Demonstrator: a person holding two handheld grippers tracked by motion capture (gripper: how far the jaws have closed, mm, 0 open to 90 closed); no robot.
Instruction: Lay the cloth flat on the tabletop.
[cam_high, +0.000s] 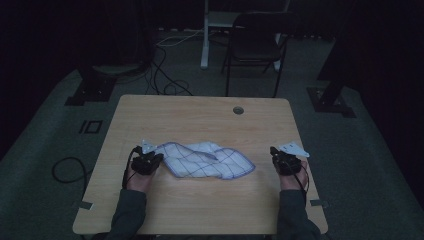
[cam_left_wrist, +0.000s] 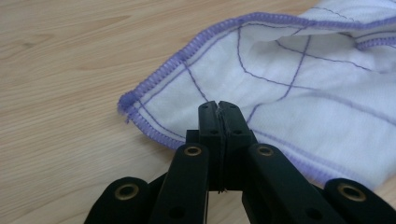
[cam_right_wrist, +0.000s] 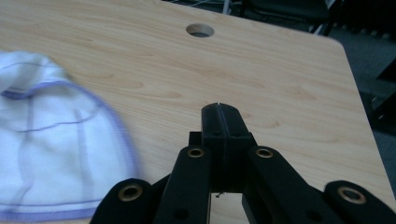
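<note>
While the person's forearms rest on the wooden table (cam_high: 200, 210), a white cloth with purple grid lines and purple stitched edging (cam_high: 207, 160) lies crumpled at the middle of it. The left gripper (cam_left_wrist: 218, 106) sits at the cloth's left end, jaws pressed together with their tips over the fabric just inside its hem; I cannot tell whether any fabric is pinched. The right gripper (cam_right_wrist: 219, 109) hangs over bare wood, just off the cloth's right end, jaws clenched on nothing. A round hole (cam_high: 238, 110) sits near the far edge.
</note>
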